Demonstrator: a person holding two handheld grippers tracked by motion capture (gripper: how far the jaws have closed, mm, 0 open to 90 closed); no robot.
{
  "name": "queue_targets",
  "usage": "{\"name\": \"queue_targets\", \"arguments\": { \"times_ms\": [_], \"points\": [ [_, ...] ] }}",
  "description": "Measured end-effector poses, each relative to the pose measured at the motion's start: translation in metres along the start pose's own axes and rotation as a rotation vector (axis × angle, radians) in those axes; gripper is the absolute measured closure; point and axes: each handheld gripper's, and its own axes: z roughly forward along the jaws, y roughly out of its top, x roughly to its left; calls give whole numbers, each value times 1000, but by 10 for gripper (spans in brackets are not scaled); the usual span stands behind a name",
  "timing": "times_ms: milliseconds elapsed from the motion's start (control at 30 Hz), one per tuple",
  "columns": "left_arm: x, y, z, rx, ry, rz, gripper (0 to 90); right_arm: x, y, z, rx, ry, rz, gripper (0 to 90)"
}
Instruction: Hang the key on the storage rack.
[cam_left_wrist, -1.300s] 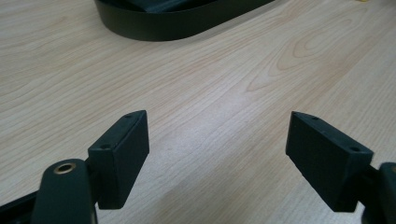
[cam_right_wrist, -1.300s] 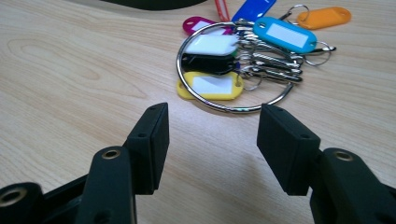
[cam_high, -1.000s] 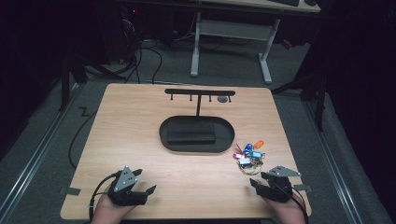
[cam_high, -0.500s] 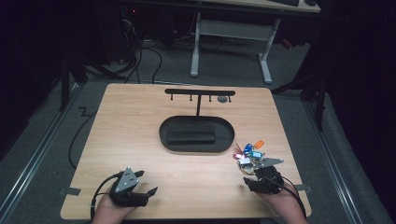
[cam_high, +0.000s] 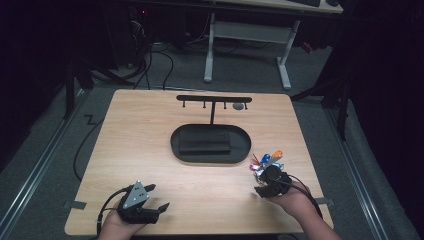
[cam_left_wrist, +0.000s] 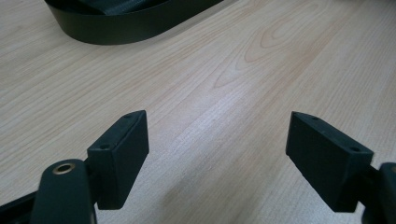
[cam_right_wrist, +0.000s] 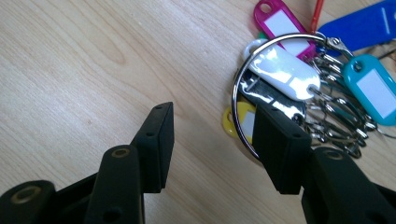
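A bunch of keys (cam_high: 266, 161) with several coloured tags lies on the wooden table right of the tray. In the right gripper view its big metal ring (cam_right_wrist: 243, 70) holds white, pink, blue and teal tags. My right gripper (cam_high: 262, 175) hangs over the near edge of the bunch. Its jaws (cam_right_wrist: 219, 135) have just been closing and stand half apart. The ring's left arc and a yellow tag (cam_right_wrist: 229, 122) lie between them beside the right jaw, with no pad pressing on them. My left gripper (cam_high: 159, 196) rests at the near left, open (cam_left_wrist: 217, 144) over bare wood.
A black oval tray (cam_high: 176, 145) with a dark block in it sits mid-table, and its rim (cam_left_wrist: 130, 30) appears in the left gripper view. Behind it stands a black T-shaped rack (cam_high: 214, 99) with several hooks. Cables and desk legs are beyond the table.
My right gripper has moved left and away from the near edge until it is over the bunch of keys, and its jaws look narrower. The left gripper has stayed put.
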Motion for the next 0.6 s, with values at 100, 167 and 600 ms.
{"name": "queue_targets", "arguments": {
  "times_ms": [100, 167, 600],
  "points": [
    [0, 0, -1, -1, 1, 0, 222, -2, 10, 3, 32, -12, -29, 559],
    [0, 0, -1, -1, 1, -1, 222, -2, 12, 5, 34, -12, -33, 570],
    [0, -1, -2, -7, -1, 7, 230, -10, 33, 19, 147, -1, -20, 702]
  ]
}}
